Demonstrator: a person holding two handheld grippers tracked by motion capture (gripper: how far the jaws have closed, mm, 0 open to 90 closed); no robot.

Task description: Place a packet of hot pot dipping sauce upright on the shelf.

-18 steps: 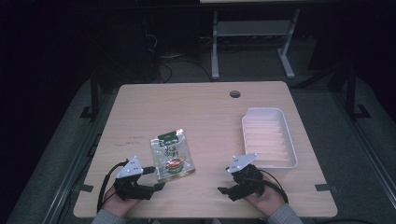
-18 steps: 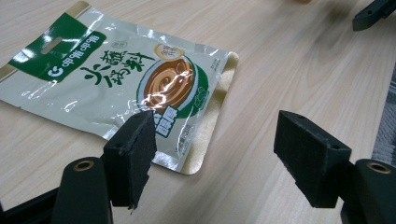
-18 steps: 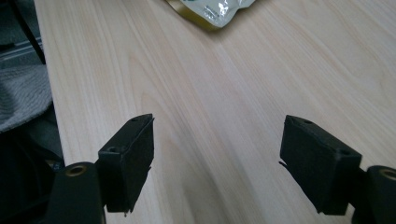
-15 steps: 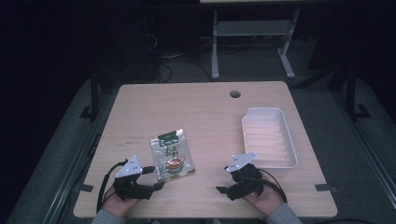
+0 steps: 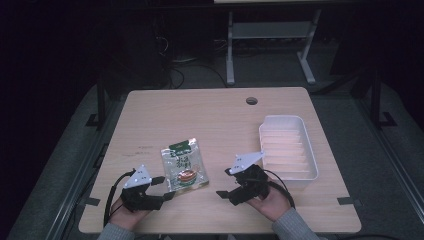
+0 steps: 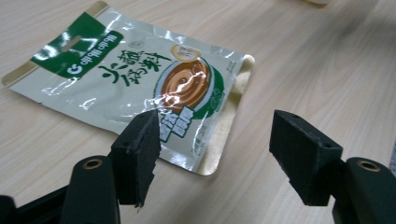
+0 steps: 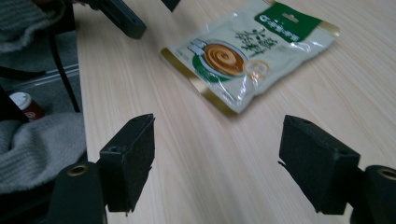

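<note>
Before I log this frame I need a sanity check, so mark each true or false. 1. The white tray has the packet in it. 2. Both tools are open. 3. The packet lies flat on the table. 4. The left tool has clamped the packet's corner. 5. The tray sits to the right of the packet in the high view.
1. False. The white tray holds nothing; the packet lies on the wooden table.
2. True. The left tool and right tool both have their jaws apart.
3. True.
4. False. Its jaws stand open just short of the packet, gripping nothing.
5. True.
</note>
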